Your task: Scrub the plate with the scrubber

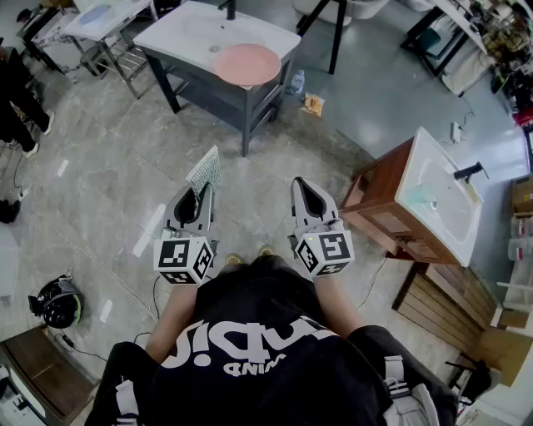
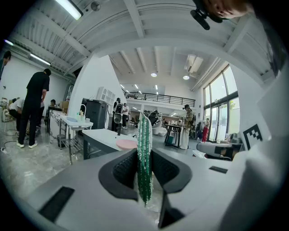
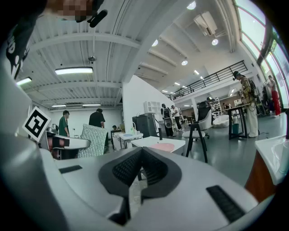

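Note:
A pink plate (image 1: 246, 64) lies on the white sink stand (image 1: 179, 32) ahead of me, well beyond both grippers. It also shows small and far off as the plate (image 2: 127, 143) in the left gripper view and as the plate (image 3: 162, 147) in the right gripper view. My left gripper (image 1: 202, 190) is shut on a flat green scrubber (image 1: 206, 170), which stands on edge between its jaws; seen edge-on, the scrubber (image 2: 144, 158) fills the gap. My right gripper (image 1: 309, 193) is shut with nothing in it, level beside the left one.
A wooden cabinet with a white basin (image 1: 440, 196) stands close at the right. A second white table (image 1: 100, 17) is at the far left. A helmet (image 1: 57, 303) lies on the floor at left. Several people (image 2: 35, 108) stand around the hall.

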The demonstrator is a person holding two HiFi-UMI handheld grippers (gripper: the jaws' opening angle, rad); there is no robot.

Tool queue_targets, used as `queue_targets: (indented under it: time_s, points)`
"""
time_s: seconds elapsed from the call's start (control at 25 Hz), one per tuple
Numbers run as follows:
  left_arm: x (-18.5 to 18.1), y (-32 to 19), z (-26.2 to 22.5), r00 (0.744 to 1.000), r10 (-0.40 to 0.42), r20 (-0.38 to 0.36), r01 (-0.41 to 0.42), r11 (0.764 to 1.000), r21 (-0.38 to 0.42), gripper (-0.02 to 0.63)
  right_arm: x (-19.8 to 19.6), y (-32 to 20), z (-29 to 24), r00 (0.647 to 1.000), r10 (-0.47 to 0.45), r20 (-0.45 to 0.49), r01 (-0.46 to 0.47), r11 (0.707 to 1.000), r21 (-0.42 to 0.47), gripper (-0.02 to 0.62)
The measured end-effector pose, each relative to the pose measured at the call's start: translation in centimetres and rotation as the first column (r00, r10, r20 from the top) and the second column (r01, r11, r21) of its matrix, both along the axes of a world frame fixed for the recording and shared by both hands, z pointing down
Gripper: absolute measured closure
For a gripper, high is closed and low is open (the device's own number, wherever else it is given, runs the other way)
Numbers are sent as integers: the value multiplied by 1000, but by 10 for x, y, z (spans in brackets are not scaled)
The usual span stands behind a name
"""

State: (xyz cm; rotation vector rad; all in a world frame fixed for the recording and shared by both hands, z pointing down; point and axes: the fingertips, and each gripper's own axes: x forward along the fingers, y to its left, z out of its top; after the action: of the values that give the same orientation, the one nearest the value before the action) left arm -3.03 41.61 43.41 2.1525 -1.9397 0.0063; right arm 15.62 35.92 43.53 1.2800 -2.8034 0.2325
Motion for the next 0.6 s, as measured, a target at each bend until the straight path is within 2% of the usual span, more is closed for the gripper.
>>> queue_targets:
  time_s: [0.36,0.6]
  points:
    - [-21,1,6,1000,17,-7,-17,1000,10,511,-26,18,9,998,-65,2,65,998,3,575]
    - [-40,-14,10,1000,19,-13,-19,1000,10,511,-42,2,17,997,-81,-6,81,997,1,575]
